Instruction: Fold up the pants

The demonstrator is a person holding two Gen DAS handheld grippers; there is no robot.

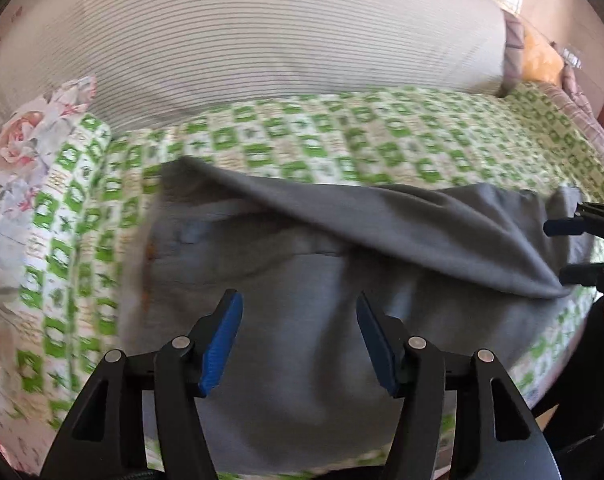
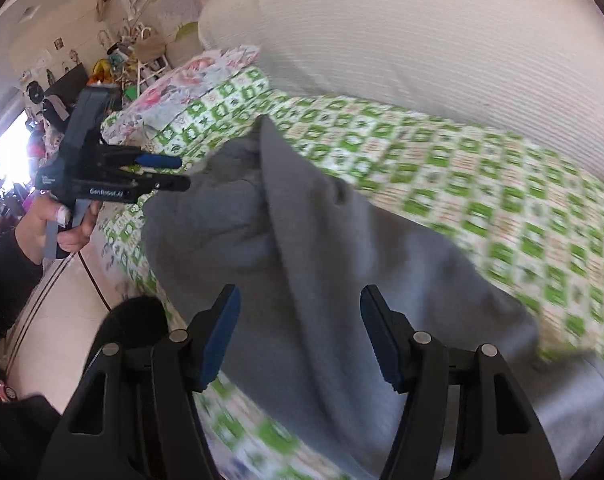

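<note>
Pillow (image 1: 17, 168), floral, lies far left of the left gripper (image 1: 297, 340) at the bed (image 1: 382, 148) edge. Left gripper: jaws wide, nothing btwn the pads, hovering w/ grey pants (image 1: 285, 320) right below and ahead of it. Pants lie on the green-check bed cover, one layer folded over in a diagonal flap running from upper left to lower right; orange trim at the left edge. Beyond the pants, a big white striped cushion (image 1: 261, 40). Right gripper (image 1: 570, 250) sits at the far right edge of the pants, jaws wide apart, holding nothing; in its own view the pants (image 2: 322, 280) spread just under its pads. A hand (image 2: 65, 224) grips the left gripper's handle.
</note>
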